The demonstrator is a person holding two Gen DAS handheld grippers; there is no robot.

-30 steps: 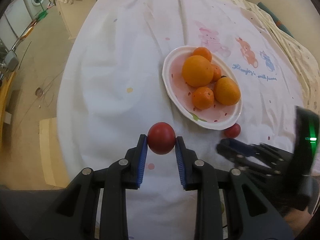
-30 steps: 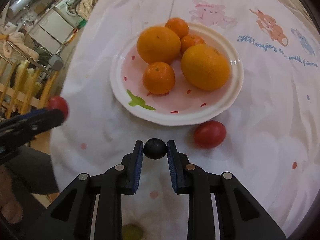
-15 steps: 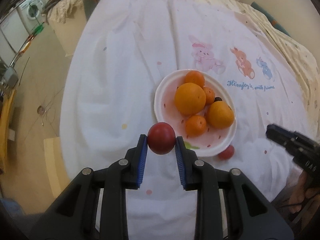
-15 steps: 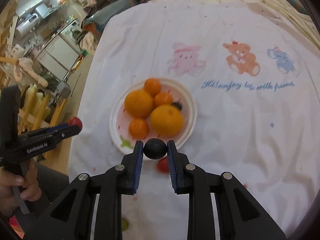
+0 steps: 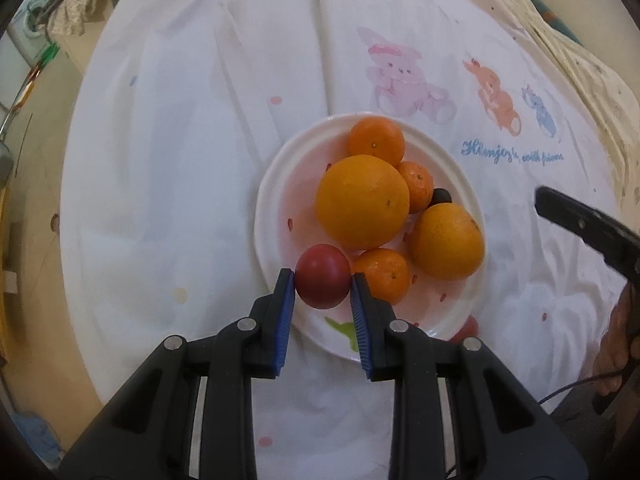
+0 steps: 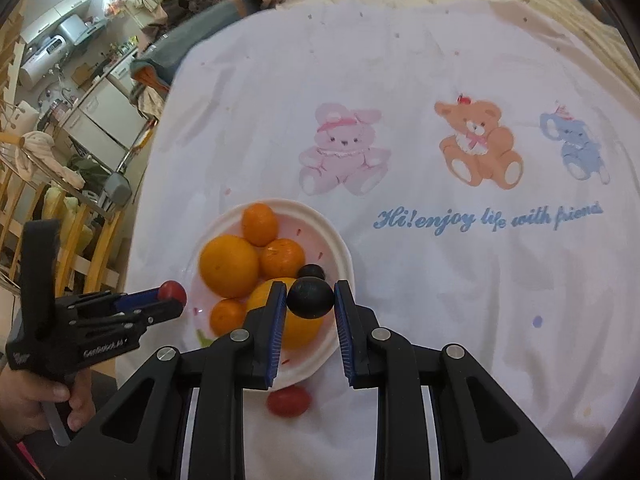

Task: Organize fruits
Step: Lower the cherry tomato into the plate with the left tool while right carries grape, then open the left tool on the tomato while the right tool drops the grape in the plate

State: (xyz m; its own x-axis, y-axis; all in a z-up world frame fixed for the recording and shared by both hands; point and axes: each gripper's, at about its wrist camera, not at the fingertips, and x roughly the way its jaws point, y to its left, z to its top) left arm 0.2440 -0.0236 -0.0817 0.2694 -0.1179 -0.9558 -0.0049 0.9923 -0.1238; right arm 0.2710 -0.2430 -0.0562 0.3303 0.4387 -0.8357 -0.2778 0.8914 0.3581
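One red fruit beside the plate shows fully only from the right wrist.

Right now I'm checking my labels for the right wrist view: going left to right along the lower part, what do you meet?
Person's hand → left gripper holding a red fruit → white plate of oranges → dark fruit in the right gripper.
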